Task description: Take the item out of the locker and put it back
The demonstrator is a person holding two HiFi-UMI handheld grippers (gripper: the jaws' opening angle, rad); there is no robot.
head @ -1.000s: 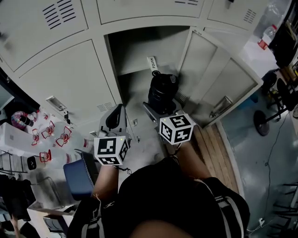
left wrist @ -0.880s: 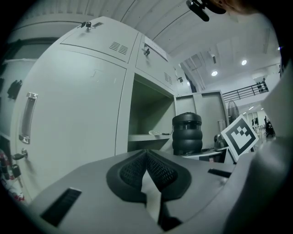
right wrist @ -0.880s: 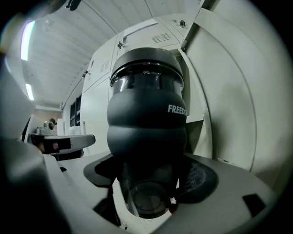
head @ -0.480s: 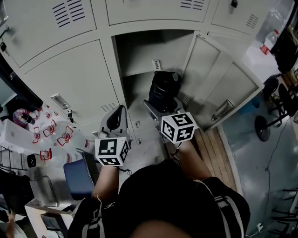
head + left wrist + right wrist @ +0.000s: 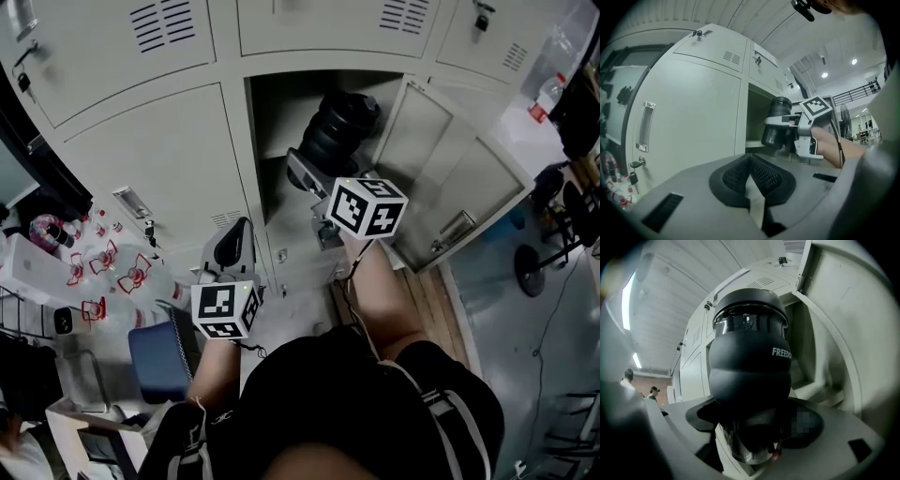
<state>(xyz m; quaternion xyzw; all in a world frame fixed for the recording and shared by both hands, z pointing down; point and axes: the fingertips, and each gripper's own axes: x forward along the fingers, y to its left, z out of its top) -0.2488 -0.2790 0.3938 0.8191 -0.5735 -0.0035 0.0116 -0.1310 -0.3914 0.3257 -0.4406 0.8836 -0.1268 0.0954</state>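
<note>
Bottle [image 5: 343, 129] is in my right gripper [image 5: 315, 174], jaws spread wide and clamped on its lower body. It hangs at the mouth of the open locker [image 5: 279, 111]; I cannot tell whether its base is past the sill. In the head view it lies at about 1 o'clock from the fingers, toward the opening. In the right gripper view it rises to 12 o'clock, lid up, so I read its long axis as near upright, slightly tilted. The locker door [image 5: 448, 161] stands open at 3 o'clock of the bottle, near it. The right hand alone is at the opening. My left gripper [image 5: 236, 242] sits well back at 7 o'clock, jaws together on nothing. White lettering on the bottle reads "FREEDO", the rest lost round the curve. I see no other legible writing.
</note>
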